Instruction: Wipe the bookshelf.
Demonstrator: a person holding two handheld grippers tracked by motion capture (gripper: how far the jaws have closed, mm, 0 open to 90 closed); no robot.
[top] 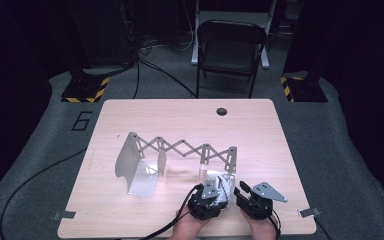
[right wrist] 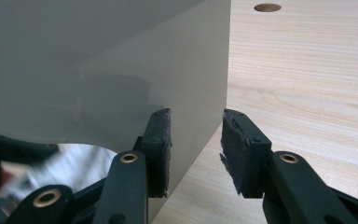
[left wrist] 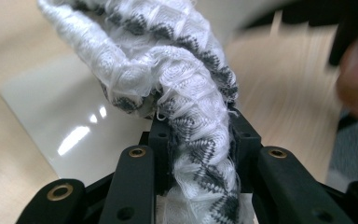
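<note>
From the high view we see a pale wooden table (top: 130, 115) carrying an expanding grey metal rack (top: 145, 165) whose upright plates are joined by a scissor lattice. Near the front edge, at the rack's right end, both hands hold black two-jaw tongs side by side. The left gripper (top: 215, 192) has a bunched white cloth with dark grey zigzag pattern (top: 224, 184) at its tip, just beside the rack's rightmost plate. The right gripper (top: 241, 191) sits close to the right of it, its grey three-cornered plate on top. A black folding chair (top: 228, 50) stands beyond the far edge of the table, and a small round hole (top: 222, 111) lies in the tabletop near that edge.

In the left gripper view we look along the left gripper (left wrist: 200, 140) and find its jaws pressed on the cloth (left wrist: 168, 60), which runs up between the pads and curls over to the left. A glossy pale plate of the rack (left wrist: 51, 112) lies behind it, over the wood.

In the right gripper view the right gripper (right wrist: 196, 140) stands parted with nothing between the pads; its jaws have just been opening. The left pad lies in front of the rack's upright grey plate (right wrist: 121, 60), the plate's edge running down into the gap. The wooden table (right wrist: 307, 70) stretches to the right, with the round hole (right wrist: 267, 7) at the top.
</note>
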